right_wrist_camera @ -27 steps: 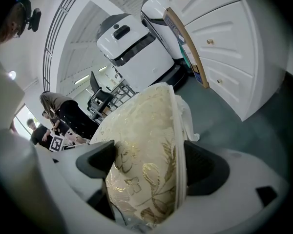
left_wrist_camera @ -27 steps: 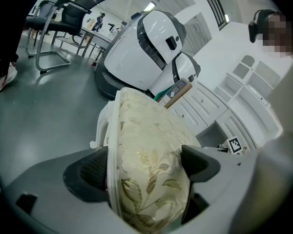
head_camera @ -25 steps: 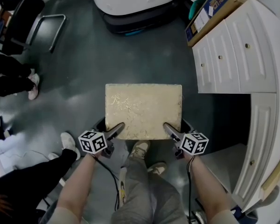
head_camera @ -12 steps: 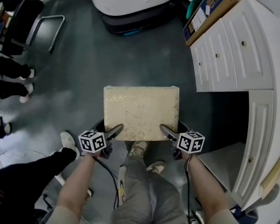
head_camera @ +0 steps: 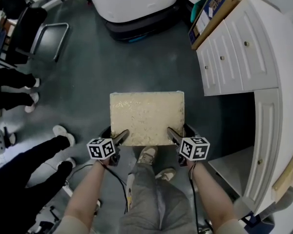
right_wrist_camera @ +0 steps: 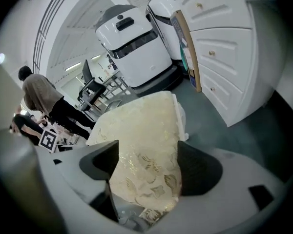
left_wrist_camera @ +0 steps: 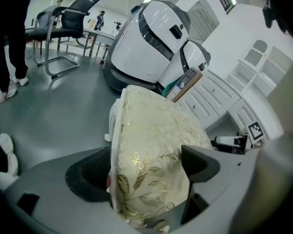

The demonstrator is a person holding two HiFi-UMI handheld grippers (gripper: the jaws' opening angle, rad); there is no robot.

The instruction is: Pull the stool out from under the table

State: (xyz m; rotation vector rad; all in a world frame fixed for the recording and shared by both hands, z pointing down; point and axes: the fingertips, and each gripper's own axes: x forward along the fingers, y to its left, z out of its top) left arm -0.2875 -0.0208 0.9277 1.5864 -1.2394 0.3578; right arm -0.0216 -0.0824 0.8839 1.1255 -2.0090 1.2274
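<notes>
The stool point(head_camera: 146, 118) has a cream cushion with a gold leaf pattern and stands out on the grey floor, left of the white table unit point(head_camera: 244, 57). My left gripper point(head_camera: 115, 133) grips its near left corner, and my right gripper point(head_camera: 181, 132) its near right corner. In the left gripper view the cushion point(left_wrist_camera: 156, 126) fills the left gripper point(left_wrist_camera: 146, 174), touching both pads. In the right gripper view the right gripper point(right_wrist_camera: 146, 167) has just been closing, and the cushion point(right_wrist_camera: 141, 126) sits pressed between its jaws. The stool's legs are hidden.
A cardboard box point(head_camera: 207, 13) leans on the table unit's far end. A white machine base point(head_camera: 132, 1) stands beyond the stool. A black chair point(head_camera: 39, 33) and people's legs point(head_camera: 19, 91) are at the left. My own feet point(head_camera: 146, 155) are just behind the stool.
The right gripper's marker cube has shifted a little inward and the cushion looks slightly narrower. The people at the left have stepped, and their feet have moved.
</notes>
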